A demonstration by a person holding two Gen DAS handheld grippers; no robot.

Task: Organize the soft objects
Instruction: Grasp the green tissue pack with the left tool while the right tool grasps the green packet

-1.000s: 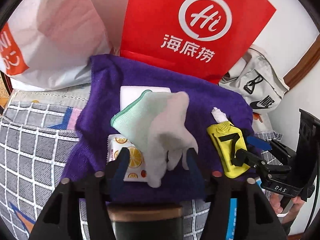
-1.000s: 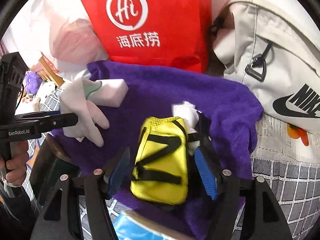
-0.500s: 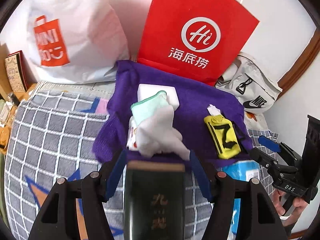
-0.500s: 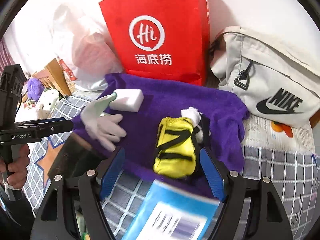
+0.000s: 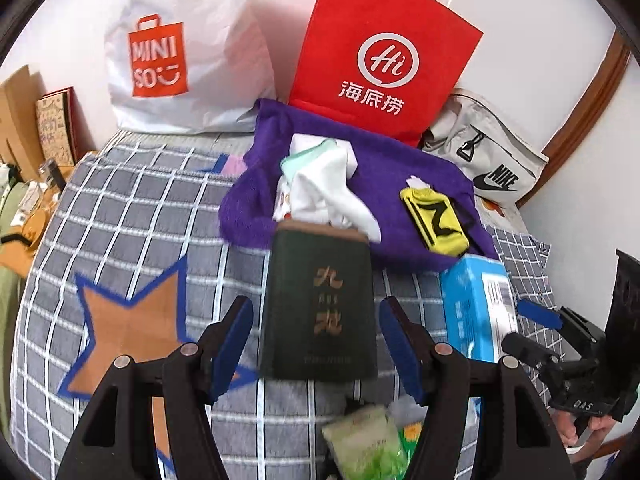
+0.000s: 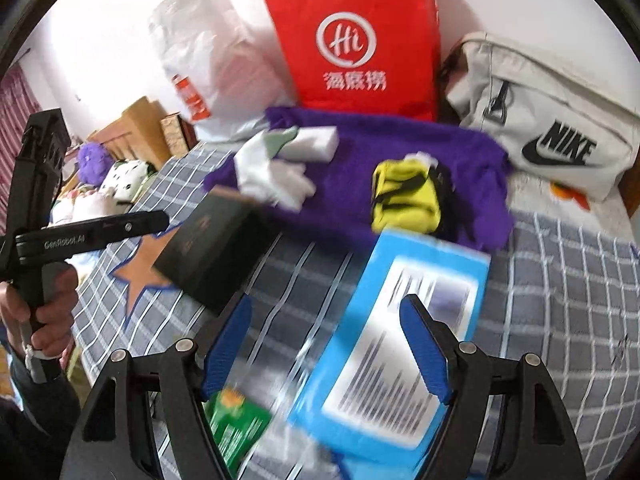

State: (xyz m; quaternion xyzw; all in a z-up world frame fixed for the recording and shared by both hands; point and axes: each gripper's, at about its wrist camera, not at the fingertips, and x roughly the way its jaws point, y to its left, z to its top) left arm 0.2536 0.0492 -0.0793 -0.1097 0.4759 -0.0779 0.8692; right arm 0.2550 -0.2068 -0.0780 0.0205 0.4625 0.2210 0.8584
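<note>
A purple towel [image 5: 384,176] [image 6: 400,148] lies on the checked bedspread in front of a red paper bag. On it lie a white glove [image 5: 328,192] [image 6: 272,172] over a white block [image 6: 316,144], and a yellow pouch [image 5: 436,220] [image 6: 404,196]. My left gripper [image 5: 316,328] is open and empty, back from the towel, with a dark green box [image 5: 320,300] [image 6: 216,244] between its fingers' line. My right gripper [image 6: 324,340] is open and empty above a blue packet [image 6: 392,340] [image 5: 476,308].
A red paper bag [image 5: 384,56], a white MINISO bag [image 5: 180,52] and a grey Nike bag [image 5: 488,160] [image 6: 548,120] stand behind the towel. A green packet [image 5: 368,444] [image 6: 236,428] lies near the bed's front. Books and clutter [image 5: 52,128] are at the left.
Both grippers have pulled back and up from the towel. The left gripper has left the glove, the right has left the yellow pouch. The box and blue packet came into view.
</note>
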